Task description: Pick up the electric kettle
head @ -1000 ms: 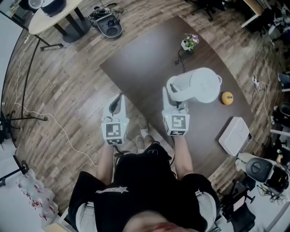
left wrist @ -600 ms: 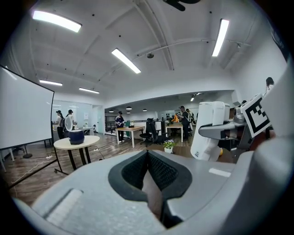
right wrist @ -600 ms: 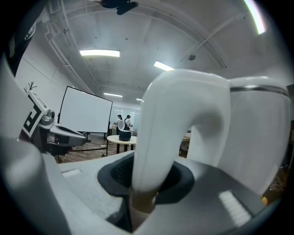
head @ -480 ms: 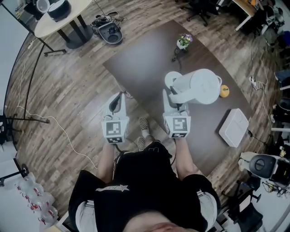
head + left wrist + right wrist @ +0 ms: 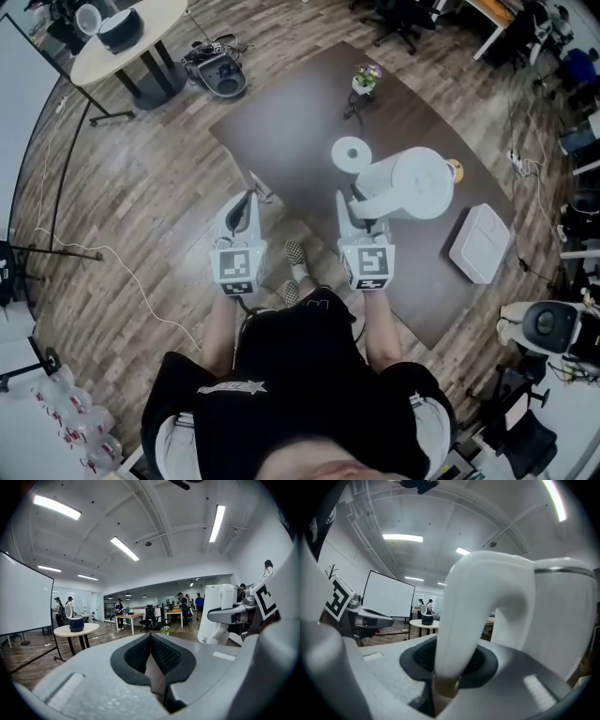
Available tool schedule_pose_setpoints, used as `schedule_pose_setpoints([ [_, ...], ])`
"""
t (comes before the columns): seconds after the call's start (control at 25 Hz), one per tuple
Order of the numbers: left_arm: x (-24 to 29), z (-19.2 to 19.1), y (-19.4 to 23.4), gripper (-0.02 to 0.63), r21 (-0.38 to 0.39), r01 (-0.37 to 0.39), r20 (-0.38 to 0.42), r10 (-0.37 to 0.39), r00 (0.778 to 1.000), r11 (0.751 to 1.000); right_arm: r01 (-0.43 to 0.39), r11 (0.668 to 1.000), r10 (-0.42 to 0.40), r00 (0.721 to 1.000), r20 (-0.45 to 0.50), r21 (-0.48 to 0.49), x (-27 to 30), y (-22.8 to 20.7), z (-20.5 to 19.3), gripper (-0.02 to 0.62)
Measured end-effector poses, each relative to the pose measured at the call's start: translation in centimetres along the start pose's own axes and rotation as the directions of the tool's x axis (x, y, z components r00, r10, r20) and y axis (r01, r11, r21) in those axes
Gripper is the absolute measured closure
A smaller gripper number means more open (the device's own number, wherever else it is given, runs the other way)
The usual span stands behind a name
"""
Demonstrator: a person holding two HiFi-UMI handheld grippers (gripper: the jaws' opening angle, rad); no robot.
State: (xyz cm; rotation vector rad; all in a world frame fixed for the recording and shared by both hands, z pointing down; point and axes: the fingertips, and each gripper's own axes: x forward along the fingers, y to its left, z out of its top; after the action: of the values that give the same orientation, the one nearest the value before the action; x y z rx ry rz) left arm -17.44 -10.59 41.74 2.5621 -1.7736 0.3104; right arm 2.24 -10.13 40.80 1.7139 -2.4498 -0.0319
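The white electric kettle (image 5: pixel 414 184) hangs above the dark table (image 5: pixel 291 122), clear of its round white base (image 5: pixel 352 154). My right gripper (image 5: pixel 362 208) is shut on the kettle's curved handle (image 5: pixel 464 616), which fills the right gripper view in front of the kettle's body (image 5: pixel 565 616). My left gripper (image 5: pixel 245 202) is over the floor to the left of the table; its jaws meet with nothing between them (image 5: pixel 151 660). In the left gripper view the kettle (image 5: pixel 216 613) shows at the right.
On the table stand a small potted plant (image 5: pixel 365 80) at the far edge, an orange fruit (image 5: pixel 456 170) half hidden behind the kettle, and a white box (image 5: pixel 480 244) at the right. A round table (image 5: pixel 122 37) and cables lie on the wooden floor.
The kettle has come off its round base, which now shows whole beside it. Both grippers have travelled together, and the table has slid up and right in the head view.
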Motion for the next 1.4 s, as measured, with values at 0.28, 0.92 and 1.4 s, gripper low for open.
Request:
schedule_pose_setpoints([
  [0.28, -2.4, 0.7, -1.5, 0.597, 0.012, 0.003, 0.023, -0.003, 1.0, 1.0, 0.001, 1.0, -0.001, 1.0, -0.008, 0.007, -3.3, 0.8, -0.7, 0.495],
  [0.92, -4.3, 0.5, -2.4, 0.595, 0.023, -0.01, 0.017, 0.01, 1.0, 1.0, -0.004, 1.0, 0.005, 1.0, -0.024, 0.03, -5.5, 1.2, -2.0, 0.494],
  [1.4, -4.1, 0.2, -2.6, 0.595, 0.02, -0.005, 0.012, 0.005, 1.0, 1.0, 0.011, 1.0, -0.011, 0.999, -0.033, 0.01, -5.5, 0.8, -2.1, 0.492],
])
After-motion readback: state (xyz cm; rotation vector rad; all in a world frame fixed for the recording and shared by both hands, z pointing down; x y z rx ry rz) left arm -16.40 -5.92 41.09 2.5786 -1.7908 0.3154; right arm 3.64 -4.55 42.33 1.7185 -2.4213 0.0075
